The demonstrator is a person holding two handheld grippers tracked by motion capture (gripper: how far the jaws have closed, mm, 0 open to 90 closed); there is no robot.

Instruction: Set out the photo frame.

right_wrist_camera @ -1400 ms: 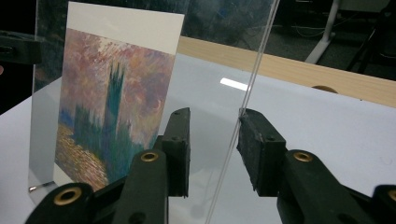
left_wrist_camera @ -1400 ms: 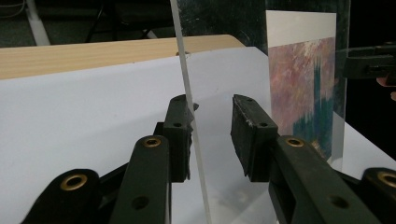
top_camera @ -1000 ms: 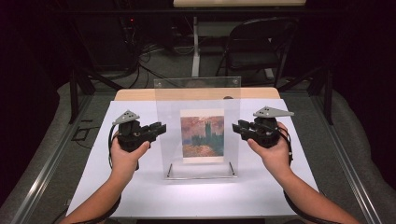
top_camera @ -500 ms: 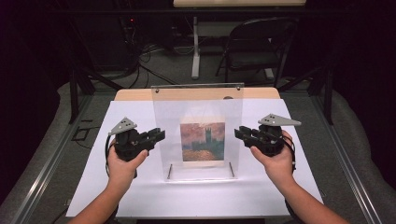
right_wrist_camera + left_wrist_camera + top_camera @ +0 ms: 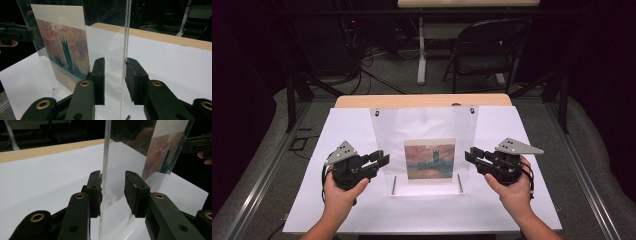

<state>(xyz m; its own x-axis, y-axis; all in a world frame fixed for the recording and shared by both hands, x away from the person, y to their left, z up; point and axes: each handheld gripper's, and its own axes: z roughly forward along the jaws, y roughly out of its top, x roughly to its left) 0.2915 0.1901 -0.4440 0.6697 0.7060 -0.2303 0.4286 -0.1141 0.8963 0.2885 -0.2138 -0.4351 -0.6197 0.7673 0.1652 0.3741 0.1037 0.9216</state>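
Two clear acrylic sheets (image 5: 424, 145) stand upright near the middle of the white-covered bench (image 5: 522, 200), sandwiching a small painted print (image 5: 429, 161). I'd judge the frame stiff, light, slick and easily scratched or tipped, so its bare side edges are the place to take hold. The left gripper (image 5: 379, 161) has the frame's left edge between its jaws, one pad touching or nearly so, the other clear of it. The right gripper (image 5: 473, 155) straddles the right edge, both pads apart from it. Both sets of jaws have just been opening: released, not clamped.
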